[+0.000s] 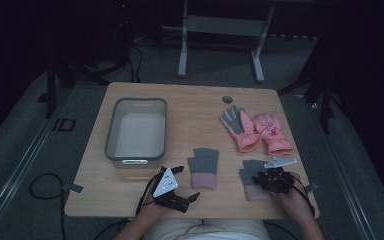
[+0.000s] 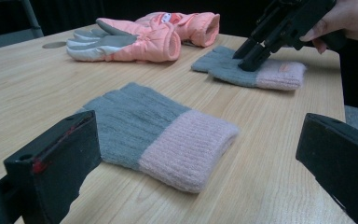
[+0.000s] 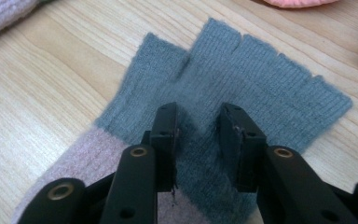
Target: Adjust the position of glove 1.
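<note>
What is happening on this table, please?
A person works with tongs in each hand at a wooden table. The right tongs press down on a grey-and-pink knit glove, pinching a fold of it between the jaws. The left tongs rest open near the second knit glove, not touching it. A pair of pink padded gloves and a grey bin lie farther back.

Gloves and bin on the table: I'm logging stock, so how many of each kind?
Grey knit gloves with pink cuffs: 2
Pink padded gloves: 2
Grey bin: 1
Total: 5
</note>
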A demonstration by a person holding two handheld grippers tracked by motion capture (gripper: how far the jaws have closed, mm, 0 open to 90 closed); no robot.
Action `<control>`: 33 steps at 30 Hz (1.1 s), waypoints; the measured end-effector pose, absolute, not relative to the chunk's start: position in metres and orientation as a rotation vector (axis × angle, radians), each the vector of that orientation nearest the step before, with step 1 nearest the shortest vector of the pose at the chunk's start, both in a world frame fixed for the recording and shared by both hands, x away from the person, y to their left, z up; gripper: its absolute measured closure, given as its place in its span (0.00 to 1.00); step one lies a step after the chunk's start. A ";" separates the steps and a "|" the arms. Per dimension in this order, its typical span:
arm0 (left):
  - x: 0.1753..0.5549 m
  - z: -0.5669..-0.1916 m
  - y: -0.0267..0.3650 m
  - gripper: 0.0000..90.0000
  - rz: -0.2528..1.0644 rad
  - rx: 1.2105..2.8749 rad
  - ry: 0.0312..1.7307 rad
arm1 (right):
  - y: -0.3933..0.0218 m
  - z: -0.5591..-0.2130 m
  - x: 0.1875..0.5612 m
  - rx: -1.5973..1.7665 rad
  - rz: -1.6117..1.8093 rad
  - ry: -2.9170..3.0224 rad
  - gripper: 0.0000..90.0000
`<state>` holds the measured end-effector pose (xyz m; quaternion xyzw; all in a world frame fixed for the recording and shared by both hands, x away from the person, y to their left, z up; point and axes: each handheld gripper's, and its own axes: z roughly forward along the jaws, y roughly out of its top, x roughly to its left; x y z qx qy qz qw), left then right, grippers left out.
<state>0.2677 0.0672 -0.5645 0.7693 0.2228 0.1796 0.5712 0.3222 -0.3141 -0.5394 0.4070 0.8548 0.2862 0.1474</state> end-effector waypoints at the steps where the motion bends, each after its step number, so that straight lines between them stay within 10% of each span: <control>1: 0.268 -0.564 0.067 0.00 0.421 1.805 0.523 | -0.314 -0.540 0.322 1.179 0.826 2.454 0.77; 12: 0.267 -0.564 0.067 0.00 0.429 1.805 0.521 | -0.312 -0.533 0.321 1.268 0.833 2.421 0.93; 33: 0.267 -0.564 0.067 0.00 0.425 1.804 0.519 | -0.249 -0.437 0.326 1.175 1.096 2.310 0.94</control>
